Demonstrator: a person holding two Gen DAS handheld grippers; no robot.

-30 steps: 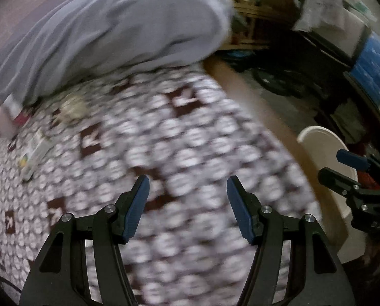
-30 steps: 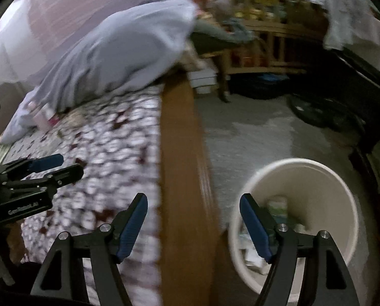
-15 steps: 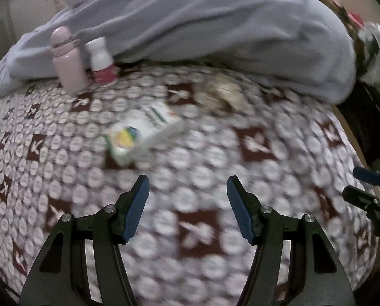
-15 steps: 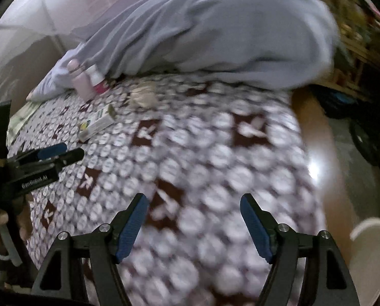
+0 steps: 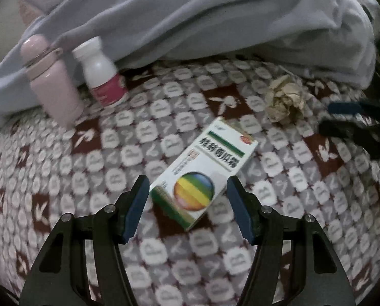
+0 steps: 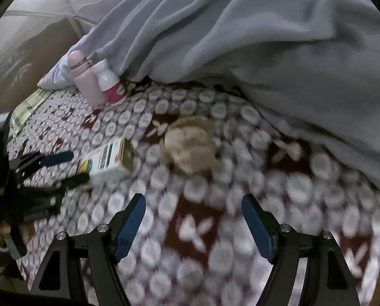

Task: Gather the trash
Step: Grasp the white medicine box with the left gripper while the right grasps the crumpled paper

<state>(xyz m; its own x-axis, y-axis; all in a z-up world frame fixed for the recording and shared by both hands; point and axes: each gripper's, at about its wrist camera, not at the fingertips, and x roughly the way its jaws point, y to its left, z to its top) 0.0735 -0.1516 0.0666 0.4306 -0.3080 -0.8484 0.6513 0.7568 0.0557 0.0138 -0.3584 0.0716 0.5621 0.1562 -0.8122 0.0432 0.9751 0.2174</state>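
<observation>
Left wrist: medicine box [image 5: 202, 173] lies between open, untouching jaws.

A bed with a brown-and-white patterned sheet [image 5: 62, 178] carries everything. A white medicine box [image 5: 205, 176] lies flat near its middle. Beyond the box, to its right, sits a crumpled paper ball [image 5: 284, 102]. Well off to the box's left stand a pink bottle [image 5: 52, 86] and a white bottle [image 5: 100, 74], against a grey blanket [image 5: 215, 17] heaped along the far side.

White cardboard medicine box [image 5: 202, 170] with rainbow globe: upside-down Chinese print, blurred, unreadable. Brown-and-white patterned bedspread [image 5: 128, 153]: repeated letter "P".
</observation>
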